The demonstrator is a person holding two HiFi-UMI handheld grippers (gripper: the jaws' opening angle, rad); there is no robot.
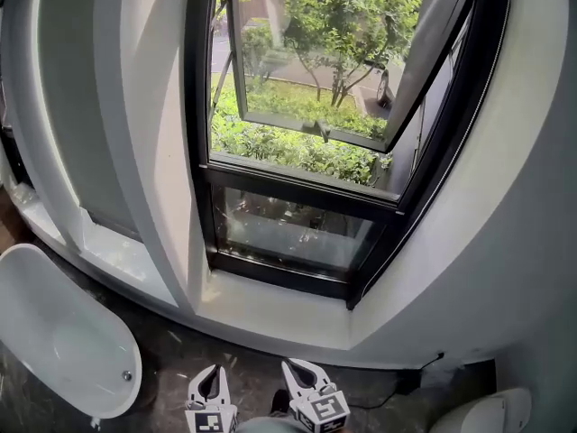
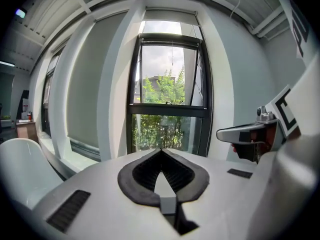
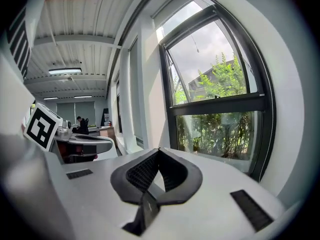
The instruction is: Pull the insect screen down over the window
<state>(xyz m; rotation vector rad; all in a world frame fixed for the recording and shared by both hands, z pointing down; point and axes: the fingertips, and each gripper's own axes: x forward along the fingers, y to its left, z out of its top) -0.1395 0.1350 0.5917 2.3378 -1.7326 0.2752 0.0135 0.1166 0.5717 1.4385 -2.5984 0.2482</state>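
Note:
A tall black-framed window (image 1: pixel 297 197) stands ahead, its upper sash (image 1: pixel 325 52) swung outward over green bushes. No screen covers the opening. A thin pull cord (image 2: pixel 173 54) hangs from the top of the frame, and the pull cord (image 3: pixel 197 43) also shows in the right gripper view. My left gripper (image 1: pixel 214 370) and right gripper (image 1: pixel 294 366) sit side by side at the bottom edge of the head view, well short of the window, both shut and empty. The left gripper (image 2: pixel 161 149) points at the lower pane. The right gripper (image 3: pixel 159 149) points just left of the frame.
A white sill (image 1: pixel 270 307) runs below the window, between white wall piers. A white moulded chair (image 1: pixel 54 332) stands at the left, another white seat (image 1: pixel 487 413) at the bottom right. The floor is dark stone. A person sits far off in the office (image 3: pixel 80 124).

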